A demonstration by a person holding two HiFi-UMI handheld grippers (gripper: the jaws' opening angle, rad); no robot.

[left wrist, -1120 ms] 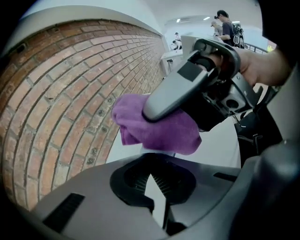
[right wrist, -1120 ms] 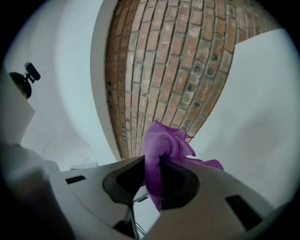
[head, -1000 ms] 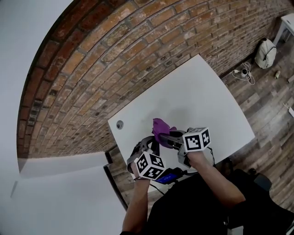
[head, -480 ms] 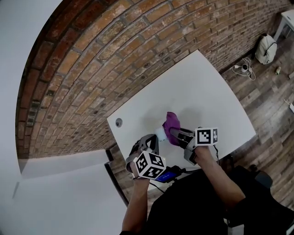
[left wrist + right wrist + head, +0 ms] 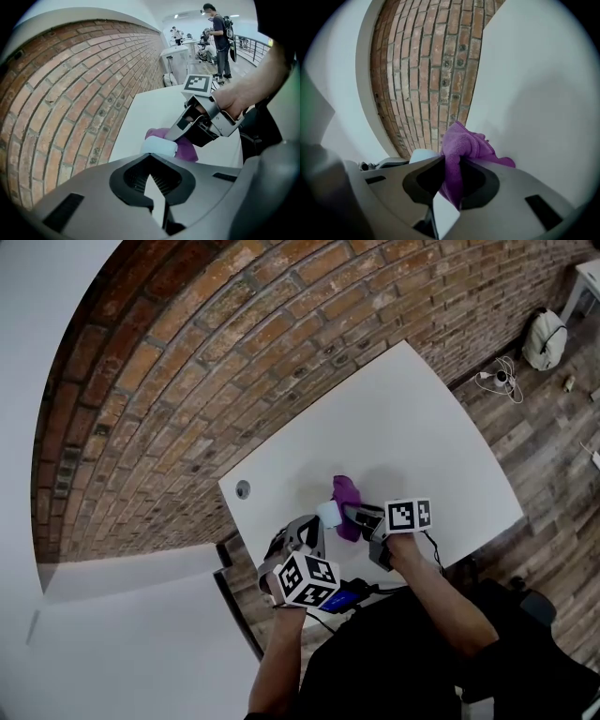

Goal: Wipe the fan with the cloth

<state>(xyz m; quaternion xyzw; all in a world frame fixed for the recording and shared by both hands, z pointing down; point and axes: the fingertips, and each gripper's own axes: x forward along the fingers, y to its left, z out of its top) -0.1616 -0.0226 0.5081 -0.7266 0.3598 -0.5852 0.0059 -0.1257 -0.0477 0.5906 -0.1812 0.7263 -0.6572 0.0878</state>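
- A red-brick wall [image 5: 216, 362] runs behind the white counter [image 5: 412, 418], which has a round grommet [image 5: 243, 489] near its corner.
- The floor [image 5: 553, 427] is of grey-brown wood planks.
- A white bag [image 5: 543, 348] sits on the floor, with a white cable [image 5: 497, 382] just beside it.
- A plain white wall [image 5: 56, 296] adjoins the brick.
- Beyond, a person [image 5: 220, 37] stands among desks under ceiling lights [image 5: 187, 14].
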